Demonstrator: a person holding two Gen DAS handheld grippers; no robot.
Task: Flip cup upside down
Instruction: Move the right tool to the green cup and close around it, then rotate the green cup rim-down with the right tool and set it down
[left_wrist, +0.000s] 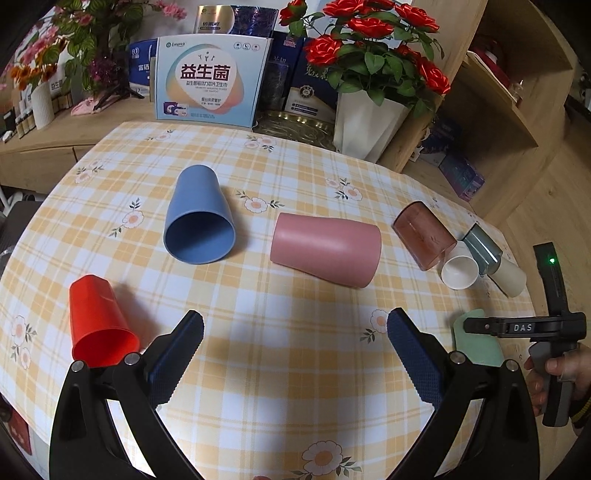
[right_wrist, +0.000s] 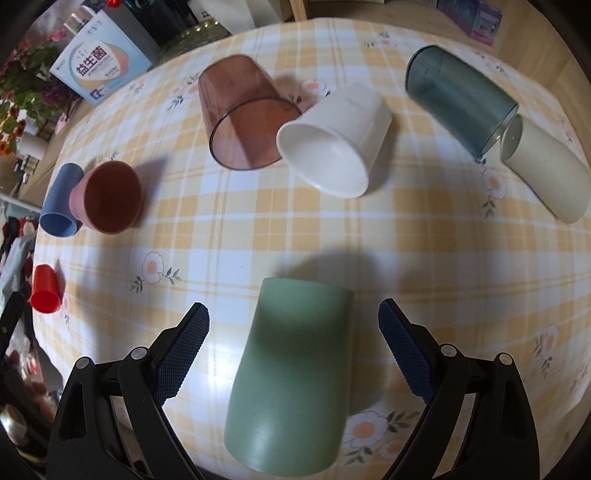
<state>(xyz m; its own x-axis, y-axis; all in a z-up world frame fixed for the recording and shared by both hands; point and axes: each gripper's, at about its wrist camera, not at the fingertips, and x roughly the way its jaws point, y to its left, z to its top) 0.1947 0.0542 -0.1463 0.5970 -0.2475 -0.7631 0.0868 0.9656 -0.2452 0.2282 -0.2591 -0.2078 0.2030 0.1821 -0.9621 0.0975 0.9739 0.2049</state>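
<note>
**Cups lying on their sides, both grippers spread**

On the checked, flower-printed surface (left_wrist: 295, 369), eight cups are lying tipped over. The green cup (right_wrist: 291, 376) is resting between the widely parted fingers of the right gripper (right_wrist: 293, 321), touching neither pad. The left gripper (left_wrist: 295, 328) is hovering released over bare cloth, with the red cup (left_wrist: 99, 317) just beside its left finger. Farther back, the blue cup (left_wrist: 199, 218) and pink cup (left_wrist: 325, 247) are lying apart, while the brown translucent cup (right_wrist: 243, 114) is touching the white cup (right_wrist: 332, 140). "DAS" is showing on the right gripper's body. Behind, a box (left_wrist: 212, 81) is displaying "益生菌".
</note>
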